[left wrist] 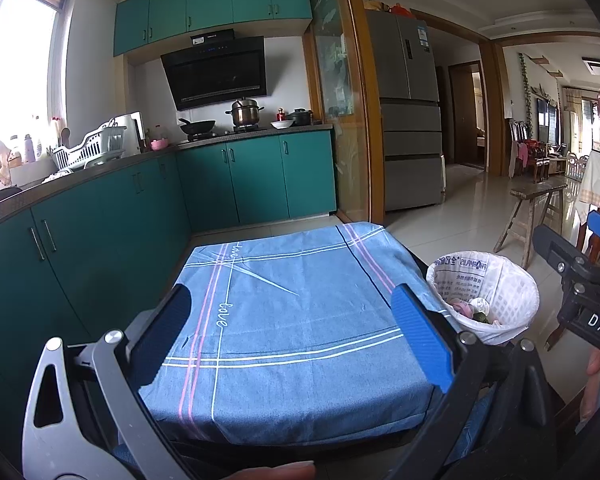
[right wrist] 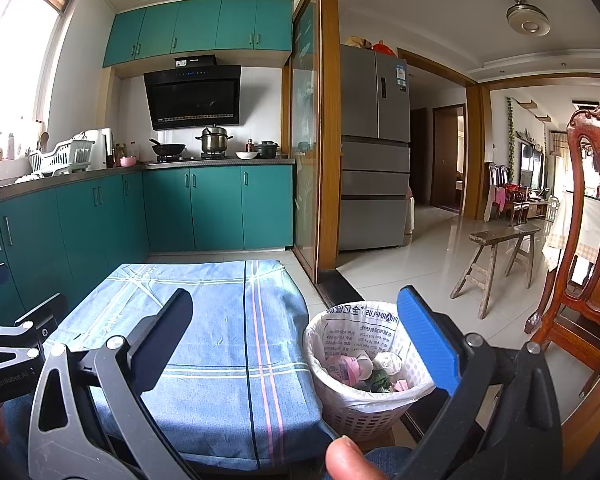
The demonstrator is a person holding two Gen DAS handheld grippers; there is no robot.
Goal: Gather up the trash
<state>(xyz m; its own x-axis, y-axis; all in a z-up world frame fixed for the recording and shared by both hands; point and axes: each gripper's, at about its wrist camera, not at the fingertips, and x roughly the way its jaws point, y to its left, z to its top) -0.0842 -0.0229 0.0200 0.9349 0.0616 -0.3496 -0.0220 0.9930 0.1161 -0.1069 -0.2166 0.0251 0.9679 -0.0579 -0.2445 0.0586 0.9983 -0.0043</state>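
A white lattice trash basket (right wrist: 374, 368) lined with a printed plastic bag stands on the floor to the right of a low table under a blue checked cloth (left wrist: 300, 300). Crumpled pink and white scraps and something dark green lie inside the basket (left wrist: 486, 300). My left gripper (left wrist: 296, 340) hangs open above the cloth with nothing between its fingers. My right gripper (right wrist: 304, 344) is open too, its blue right finger (right wrist: 428, 340) over the basket's rim and its dark left finger over the cloth (right wrist: 204, 336). No loose trash shows on the cloth.
Teal kitchen cabinets (left wrist: 100, 220) run along the left wall, with a stove and pots behind. A wooden bench (right wrist: 500, 256) and a carved wooden chair (right wrist: 584, 260) stand to the right on the tiled floor. A grey fridge (right wrist: 374, 148) stands beyond the doorway.
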